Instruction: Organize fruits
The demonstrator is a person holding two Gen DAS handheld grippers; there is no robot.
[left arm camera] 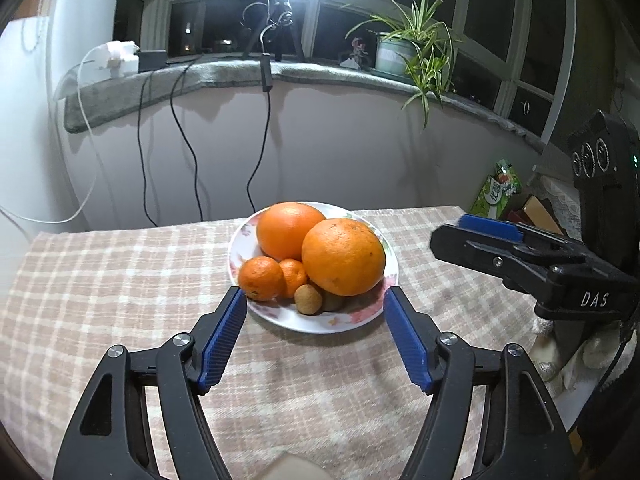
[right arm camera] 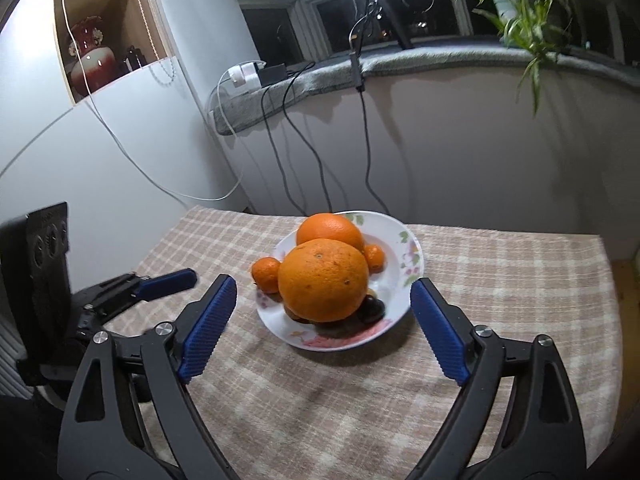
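Observation:
A white flowered plate (left arm camera: 362, 318) (right arm camera: 396, 236) sits on the checked tablecloth and holds two big oranges (left arm camera: 343, 257) (right arm camera: 323, 280), two small mandarins (left arm camera: 261, 278) (right arm camera: 266, 274), a brown longan (left arm camera: 308, 299) and some darker small fruit (right arm camera: 372, 306). My left gripper (left arm camera: 315, 298) hangs open just short of the plate's near rim, with nothing between its blue pads. My right gripper (right arm camera: 323, 290) is open too, its fingers standing either side of the plate's near half without touching any fruit. Each gripper shows in the other's view (left arm camera: 480, 236) (right arm camera: 160, 284).
The checked tablecloth (left arm camera: 120, 280) (right arm camera: 500, 280) covers a small table whose far edge lies close behind the plate. Cables (left arm camera: 180, 132) hang from a grey sill with a potted plant (left arm camera: 404, 52). A green packet (left arm camera: 496, 194) and boxes stand off the table's right side.

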